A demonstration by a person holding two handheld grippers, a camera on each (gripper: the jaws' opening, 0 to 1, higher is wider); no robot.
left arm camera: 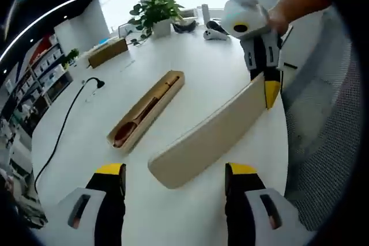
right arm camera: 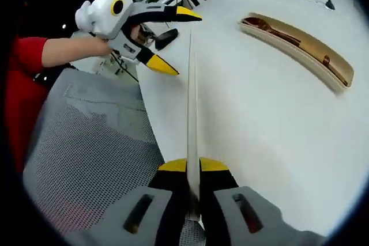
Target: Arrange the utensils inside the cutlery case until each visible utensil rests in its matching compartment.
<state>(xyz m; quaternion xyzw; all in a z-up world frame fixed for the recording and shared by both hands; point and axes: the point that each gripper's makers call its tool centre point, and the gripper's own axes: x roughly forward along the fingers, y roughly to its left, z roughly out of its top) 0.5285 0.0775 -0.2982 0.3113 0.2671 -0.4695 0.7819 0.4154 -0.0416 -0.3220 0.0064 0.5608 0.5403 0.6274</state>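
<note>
The beige cutlery case base [left arm camera: 151, 105] lies open on the white table with a wooden spoon [left arm camera: 134, 124] in it; I also see the case base [right arm camera: 302, 47] at the right gripper view's upper right. The long beige lid [left arm camera: 212, 134] is off the base. My right gripper [left arm camera: 268, 89] is shut on the lid's far end, and its own jaws [right arm camera: 193, 168] pinch the lid [right arm camera: 191, 102] edge-on. My left gripper [left arm camera: 176, 171] stands open with the lid's near end between its yellow tips, and the left gripper [right arm camera: 179, 41] is open at the lid's other end.
A potted plant [left arm camera: 155, 12], a cardboard box [left arm camera: 106, 52] and a black cable [left arm camera: 69, 116] lie on the table's far side. A grey mesh chair [right arm camera: 92, 148] stands by the table edge [right arm camera: 151, 125]. A person's red sleeve [right arm camera: 26, 79] shows at left.
</note>
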